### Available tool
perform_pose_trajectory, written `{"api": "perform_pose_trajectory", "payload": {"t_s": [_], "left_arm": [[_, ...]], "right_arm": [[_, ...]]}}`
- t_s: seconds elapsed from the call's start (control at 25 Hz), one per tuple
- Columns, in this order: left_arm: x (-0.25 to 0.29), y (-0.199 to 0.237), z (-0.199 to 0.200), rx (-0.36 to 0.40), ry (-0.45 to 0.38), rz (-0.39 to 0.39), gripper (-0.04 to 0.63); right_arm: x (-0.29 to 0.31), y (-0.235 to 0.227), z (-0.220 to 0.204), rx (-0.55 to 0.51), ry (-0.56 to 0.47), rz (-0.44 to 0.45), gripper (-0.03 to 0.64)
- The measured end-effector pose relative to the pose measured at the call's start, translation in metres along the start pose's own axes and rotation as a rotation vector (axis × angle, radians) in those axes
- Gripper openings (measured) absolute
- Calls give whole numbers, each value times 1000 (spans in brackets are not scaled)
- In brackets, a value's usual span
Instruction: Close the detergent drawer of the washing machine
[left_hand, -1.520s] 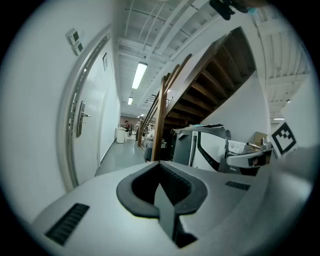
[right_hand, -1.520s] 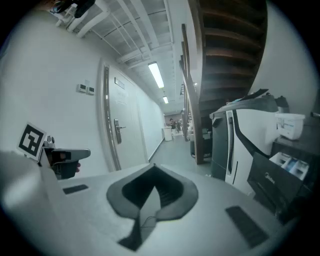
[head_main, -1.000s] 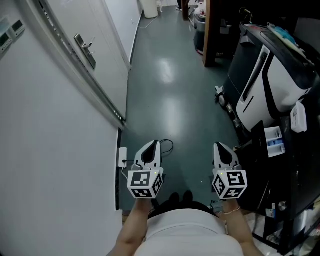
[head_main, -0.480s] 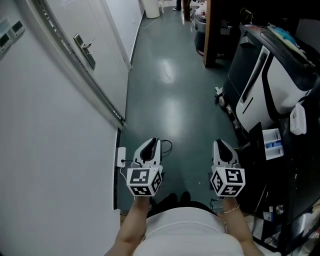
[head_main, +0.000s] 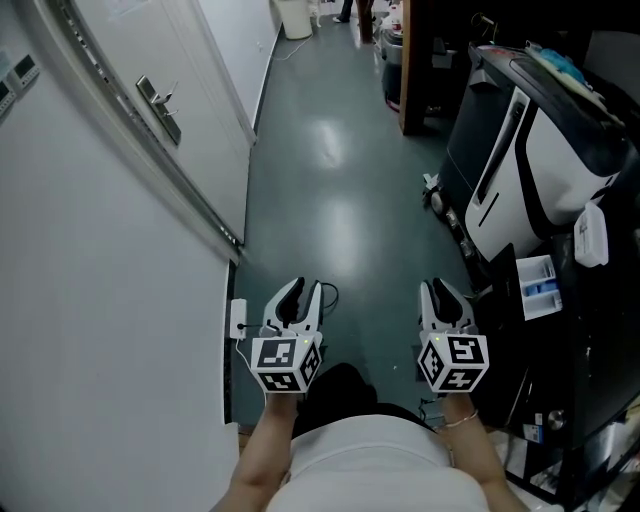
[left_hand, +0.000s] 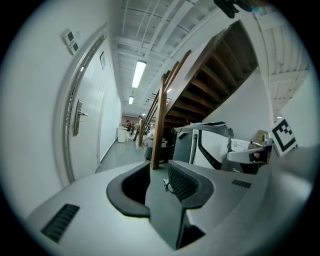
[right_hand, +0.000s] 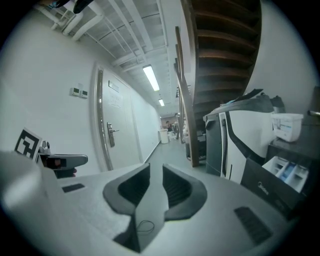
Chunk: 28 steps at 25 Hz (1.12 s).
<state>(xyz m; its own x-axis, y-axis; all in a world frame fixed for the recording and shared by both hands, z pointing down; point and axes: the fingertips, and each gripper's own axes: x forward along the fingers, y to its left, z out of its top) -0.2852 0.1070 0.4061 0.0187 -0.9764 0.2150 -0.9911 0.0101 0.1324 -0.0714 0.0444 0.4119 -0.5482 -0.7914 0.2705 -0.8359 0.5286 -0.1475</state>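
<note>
The detergent drawer (head_main: 538, 285) stands pulled out of a dark washing machine (head_main: 512, 345) at my right, its blue and white compartments showing. In the right gripper view the drawer (right_hand: 286, 170) sits at the far right, beyond the jaws. My left gripper (head_main: 300, 290) hangs over the green floor, well left of the machine. Its jaws have just been opening, and nothing lies between them (left_hand: 159, 167). My right gripper (head_main: 443, 290) is held level beside the machine, short of the drawer. Its jaws stand slightly apart on nothing (right_hand: 156, 170).
A white wall and a door with a metal handle (head_main: 155, 100) run along the left. A wall socket with a cable (head_main: 238, 318) sits low by the left gripper. A large black and white appliance (head_main: 530, 150) and a wooden post (head_main: 410, 60) line the right, under a staircase (right_hand: 225, 50).
The left gripper's fingers were together a second ago and now stand apart. Both grippers have drifted a little toward me in the head view.
</note>
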Motion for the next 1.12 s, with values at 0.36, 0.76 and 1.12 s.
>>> {"api": "perform_pose_trajectory", "payload": {"t_s": [0.36, 0.76, 1.12], "left_arm": [[41, -4, 3, -17, 7, -45, 124], [141, -8, 13, -2, 39, -214, 130], [240, -20, 26, 22, 107, -402, 140]], "right_arm": [[14, -26, 3, 21, -1, -60, 64], [67, -60, 14, 53, -4, -192, 64], [114, -98, 34, 108, -15, -366, 64]]}}
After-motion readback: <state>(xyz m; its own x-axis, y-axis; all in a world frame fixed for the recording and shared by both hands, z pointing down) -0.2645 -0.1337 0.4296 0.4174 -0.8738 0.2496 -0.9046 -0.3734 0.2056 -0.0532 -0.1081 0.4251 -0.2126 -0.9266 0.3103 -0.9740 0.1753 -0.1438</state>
